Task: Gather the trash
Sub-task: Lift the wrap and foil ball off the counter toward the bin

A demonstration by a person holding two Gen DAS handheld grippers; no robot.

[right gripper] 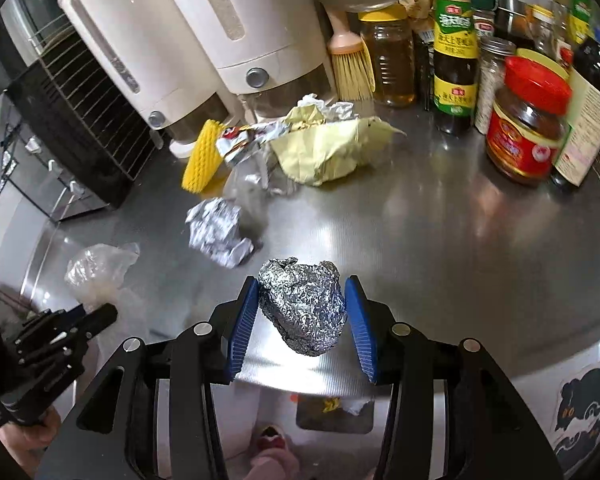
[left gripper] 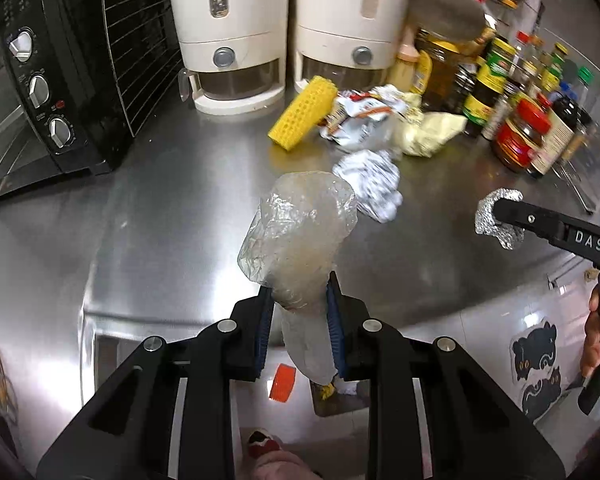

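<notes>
We hold a crumpled clear plastic bag [left gripper: 296,236] pinched in the left gripper [left gripper: 298,320] and a foil ball [right gripper: 303,306] clamped in the right gripper [right gripper: 302,320], both above the steel counter [right gripper: 440,240]. Both are light and crushable; the bag is slippery, so we grip bunched folds.

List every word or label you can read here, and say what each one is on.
"DAS": white letters on the black right gripper, cut off by the picture's edge.
Green-and-yellow sauce bottle: Chinese label, too blurred to read.
Red-lidded jar: label too blurred.
Crumpled wrapper: print unreadable.
</notes>
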